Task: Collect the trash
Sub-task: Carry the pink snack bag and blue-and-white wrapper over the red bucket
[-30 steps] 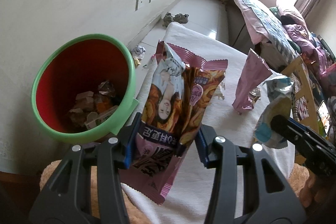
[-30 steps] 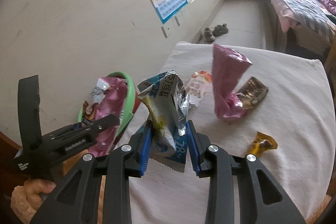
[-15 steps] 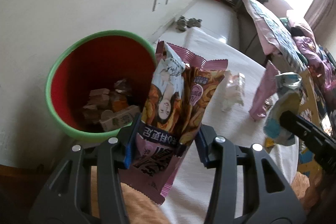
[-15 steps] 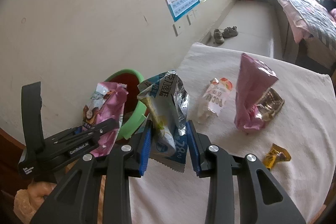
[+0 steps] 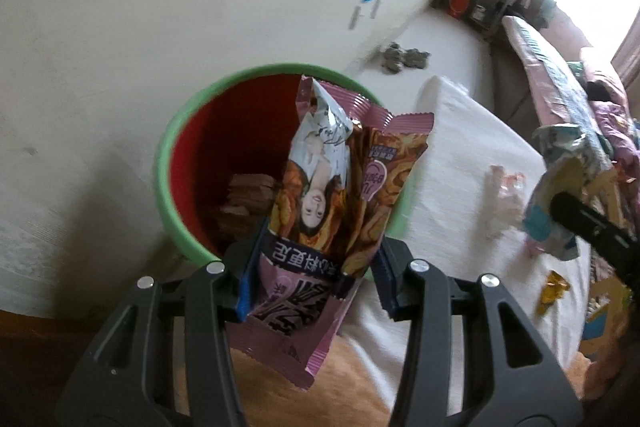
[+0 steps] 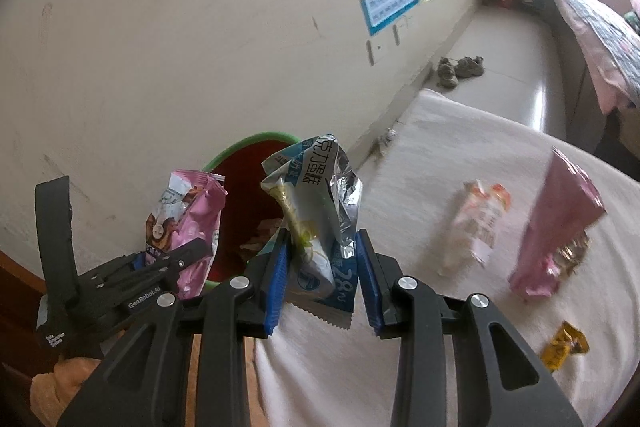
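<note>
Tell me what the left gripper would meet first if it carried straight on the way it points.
Probably the green-rimmed bin: the left gripper, shut on the pink snack bag, points down toward its red inside, where earlier trash lies. Depth is unclear.

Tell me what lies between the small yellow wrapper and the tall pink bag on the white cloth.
Bare white cloth only, seen in the right wrist view: nothing lies between the yellow wrapper and the pink bag.
</note>
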The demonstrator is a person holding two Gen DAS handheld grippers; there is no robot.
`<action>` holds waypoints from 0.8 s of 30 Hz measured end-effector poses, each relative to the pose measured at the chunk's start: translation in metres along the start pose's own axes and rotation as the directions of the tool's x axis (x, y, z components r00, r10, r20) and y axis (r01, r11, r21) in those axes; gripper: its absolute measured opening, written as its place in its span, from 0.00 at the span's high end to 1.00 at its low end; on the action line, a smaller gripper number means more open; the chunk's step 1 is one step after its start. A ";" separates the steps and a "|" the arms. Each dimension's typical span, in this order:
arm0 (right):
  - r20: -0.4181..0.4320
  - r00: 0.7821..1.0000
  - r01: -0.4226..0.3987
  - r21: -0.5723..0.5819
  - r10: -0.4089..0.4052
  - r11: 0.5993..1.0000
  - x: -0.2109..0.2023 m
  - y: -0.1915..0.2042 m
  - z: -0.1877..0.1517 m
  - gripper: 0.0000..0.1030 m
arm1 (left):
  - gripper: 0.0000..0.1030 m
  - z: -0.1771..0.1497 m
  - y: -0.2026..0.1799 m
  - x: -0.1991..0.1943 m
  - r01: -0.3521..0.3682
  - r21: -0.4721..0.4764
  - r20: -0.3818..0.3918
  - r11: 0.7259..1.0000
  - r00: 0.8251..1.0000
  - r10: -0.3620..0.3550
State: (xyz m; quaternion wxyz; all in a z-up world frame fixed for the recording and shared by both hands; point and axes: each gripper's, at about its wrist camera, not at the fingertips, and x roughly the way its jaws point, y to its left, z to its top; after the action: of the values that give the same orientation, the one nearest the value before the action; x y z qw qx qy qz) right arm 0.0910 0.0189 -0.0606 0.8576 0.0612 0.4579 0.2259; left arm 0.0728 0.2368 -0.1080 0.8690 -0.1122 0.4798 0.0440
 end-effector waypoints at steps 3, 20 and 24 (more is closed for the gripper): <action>0.006 1.000 0.001 -0.044 -0.001 0.999 0.008 0.014 0.009 0.68 | 0.56 0.006 0.015 0.005 -0.015 -0.028 -0.009 0.999 1.000 0.015; -0.001 1.000 0.020 -0.164 -0.021 0.986 0.050 0.056 0.021 0.67 | 0.56 0.014 0.029 0.024 -0.056 -0.045 -0.027 0.997 0.998 0.054; 0.007 1.000 0.025 -0.198 -0.024 0.980 0.058 0.062 0.024 0.67 | 0.56 0.014 0.030 0.025 -0.077 -0.041 -0.027 0.996 0.997 0.076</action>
State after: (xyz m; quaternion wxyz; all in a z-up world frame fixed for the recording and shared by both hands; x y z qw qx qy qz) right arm 0.1178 0.1027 -0.0711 0.8632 -0.0296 0.4320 0.2595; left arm 0.0921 0.2688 -0.1269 0.8580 -0.1127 0.4937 0.0860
